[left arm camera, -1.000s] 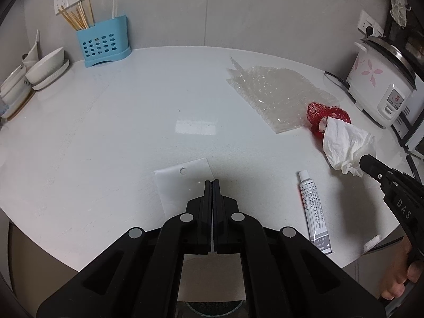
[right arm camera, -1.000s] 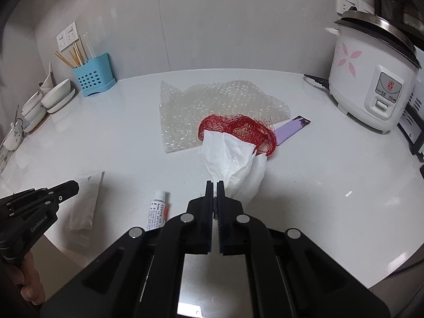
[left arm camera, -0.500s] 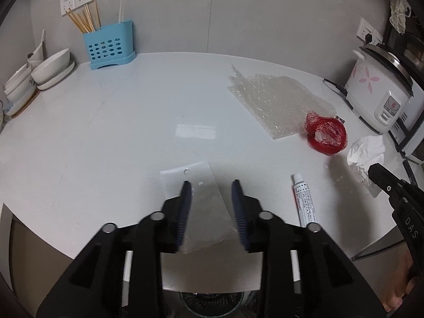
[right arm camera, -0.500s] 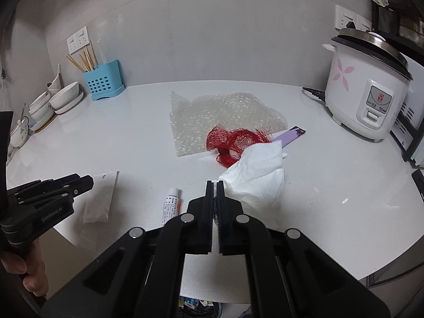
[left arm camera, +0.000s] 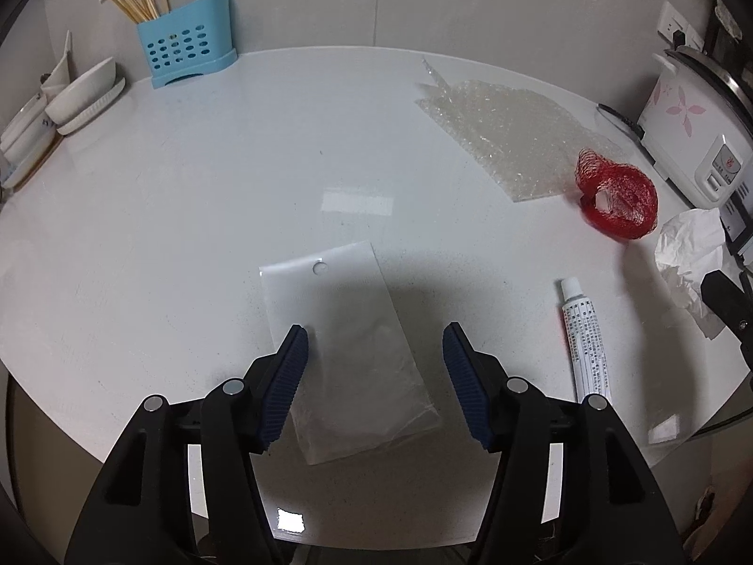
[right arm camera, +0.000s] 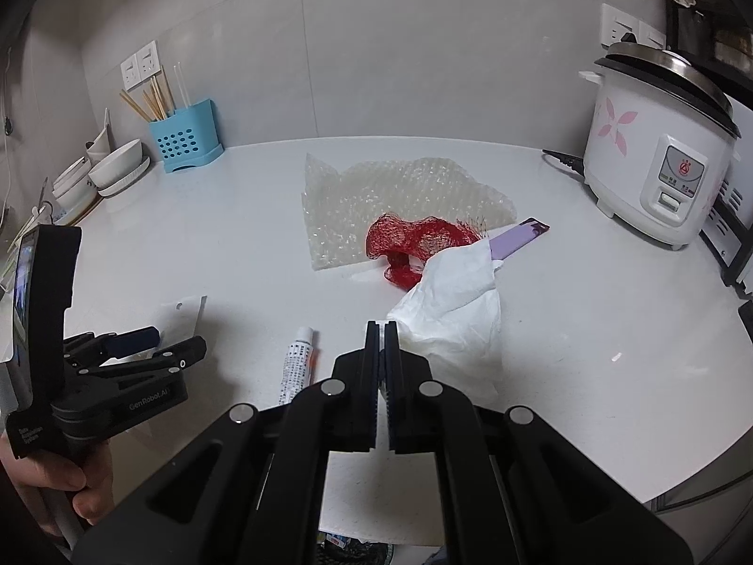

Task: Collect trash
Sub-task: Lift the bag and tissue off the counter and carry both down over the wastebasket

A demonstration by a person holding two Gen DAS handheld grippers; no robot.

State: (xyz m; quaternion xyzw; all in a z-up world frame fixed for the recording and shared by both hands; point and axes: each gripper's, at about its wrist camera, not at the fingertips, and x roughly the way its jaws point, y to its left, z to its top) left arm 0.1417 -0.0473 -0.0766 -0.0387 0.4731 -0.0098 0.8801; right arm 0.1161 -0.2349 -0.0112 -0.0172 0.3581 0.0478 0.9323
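Note:
My left gripper (left arm camera: 374,343) is open, its blue-padded jaws on either side of a clear plastic bag (left arm camera: 348,343) lying flat at the counter's near edge; the bag also shows in the right wrist view (right arm camera: 181,313). My right gripper (right arm camera: 382,329) is shut on a crumpled white tissue (right arm camera: 454,303) and holds it over the counter; the tissue shows at the right edge of the left wrist view (left arm camera: 689,254). A red mesh net (right arm camera: 414,240) lies behind it, on a bubble wrap sheet (right arm camera: 400,197). A small white tube (right arm camera: 297,367) lies between the grippers.
A purple strip (right arm camera: 515,238) lies by the net. A rice cooker (right arm camera: 659,160) stands at the right with its cord. A blue chopstick holder (right arm camera: 186,143) and stacked white bowls (right arm camera: 110,174) stand at the back left. The counter edge (left arm camera: 141,466) runs just under both grippers.
My left gripper opened from shut and now straddles the plastic bag. My right gripper pulled the tissue off the red net, toward the counter's near edge.

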